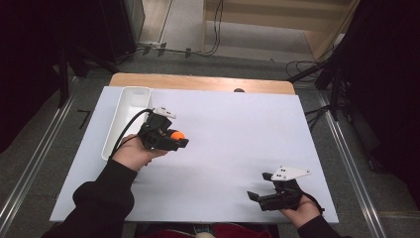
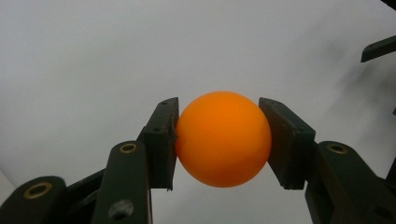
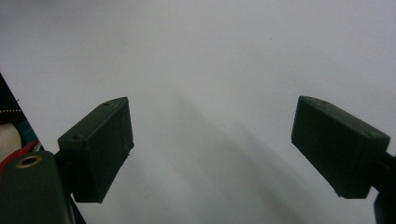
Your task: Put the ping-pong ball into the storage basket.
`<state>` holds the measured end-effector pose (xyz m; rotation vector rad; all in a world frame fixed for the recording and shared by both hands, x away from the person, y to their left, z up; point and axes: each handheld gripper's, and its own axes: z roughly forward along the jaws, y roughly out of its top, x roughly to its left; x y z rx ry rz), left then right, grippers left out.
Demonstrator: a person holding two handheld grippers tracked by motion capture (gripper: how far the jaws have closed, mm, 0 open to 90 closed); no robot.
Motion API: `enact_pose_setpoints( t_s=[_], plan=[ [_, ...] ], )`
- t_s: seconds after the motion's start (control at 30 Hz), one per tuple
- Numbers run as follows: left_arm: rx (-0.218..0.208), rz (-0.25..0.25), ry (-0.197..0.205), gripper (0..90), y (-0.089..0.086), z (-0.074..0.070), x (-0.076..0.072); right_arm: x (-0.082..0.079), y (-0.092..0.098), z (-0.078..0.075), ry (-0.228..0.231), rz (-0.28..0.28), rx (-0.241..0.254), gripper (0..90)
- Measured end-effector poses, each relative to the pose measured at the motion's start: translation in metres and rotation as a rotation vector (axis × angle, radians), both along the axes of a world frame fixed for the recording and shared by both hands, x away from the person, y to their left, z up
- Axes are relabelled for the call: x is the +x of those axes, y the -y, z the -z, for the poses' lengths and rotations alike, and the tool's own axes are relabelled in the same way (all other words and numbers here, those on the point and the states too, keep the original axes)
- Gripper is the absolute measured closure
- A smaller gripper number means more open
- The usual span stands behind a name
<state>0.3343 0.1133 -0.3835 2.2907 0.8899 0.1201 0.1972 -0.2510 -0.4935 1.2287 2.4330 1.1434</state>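
An orange ball (image 2: 223,138) sits squeezed between the two black pads of my left gripper (image 2: 219,135), which is shut on it. In the high view that left gripper (image 1: 177,138) hovers over the white board at its left-middle, the orange ball (image 1: 178,134) showing at its tip, just right of a white tray. My right gripper (image 1: 258,188) rests near the board's front right corner. In the right gripper view its jaws stand wide apart, and the right gripper (image 3: 212,144) holds nothing over bare white surface.
A long white tray (image 1: 130,106) lies along the board's left edge, next to the left hand. The white board (image 1: 233,129) covers a wooden table whose far rim (image 1: 198,82) shows. Cables and dark stands surround the table on the floor.
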Motion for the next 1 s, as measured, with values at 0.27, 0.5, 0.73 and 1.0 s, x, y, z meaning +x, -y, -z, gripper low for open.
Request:
enact_pose_setpoints(
  t_s=[0.27,0.5,0.73,1.0],
  plan=[
    [-0.007,-0.020,0.009,50.4,-0.007,-0.003,0.002,0.000,-0.001,0.000,-0.003,-0.004,-0.001,11.5],
    [-0.011,-0.042,0.012,50.4,-0.013,-0.005,0.004,0.000,-0.001,0.000,-0.002,-0.007,-0.001,11.5],
    [-0.005,-0.060,0.016,50.4,-0.022,-0.009,0.007,0.000,-0.001,0.000,-0.001,-0.007,-0.004,11.5],
    [-0.008,-0.082,0.023,50.4,-0.030,-0.013,0.008,0.000,-0.001,0.000,-0.001,-0.011,-0.009,11.5]
  ],
)
